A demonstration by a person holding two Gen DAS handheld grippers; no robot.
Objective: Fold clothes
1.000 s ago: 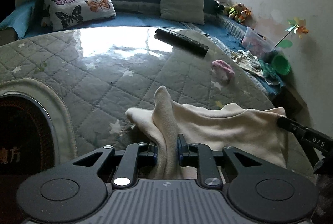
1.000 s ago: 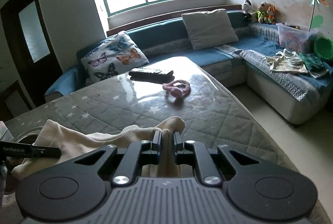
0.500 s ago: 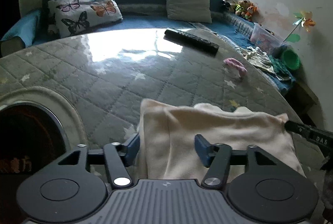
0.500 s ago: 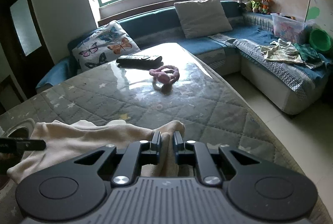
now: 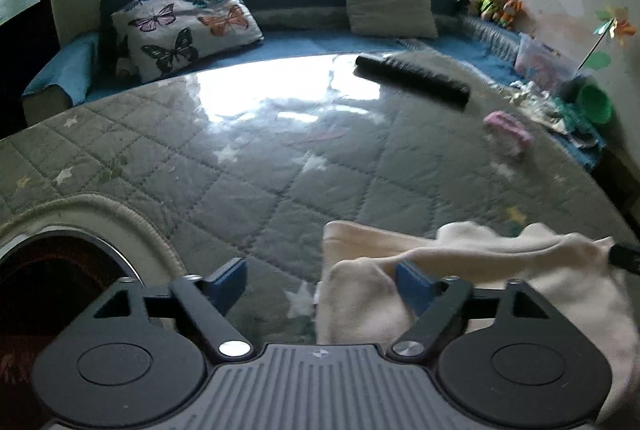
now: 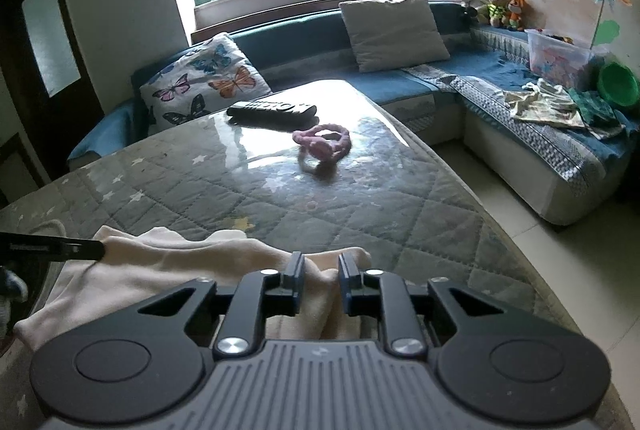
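Cloth [image 5: 460,262] lies at spread left tool [image 5: 320,280]; right tool [image 6: 319,276] pinches it.

Cream garment [image 5: 472,270], soft knit fabric, lying crumpled and partly doubled over on the quilted grey surface. In the left wrist view it occupies the 4 to 5 o'clock region, one rounded fold raised along its near edge. In the right wrist view the same cream garment [image 6: 168,266] spreads from 6 toward 8 o'clock, its edges uneven and rumpled.
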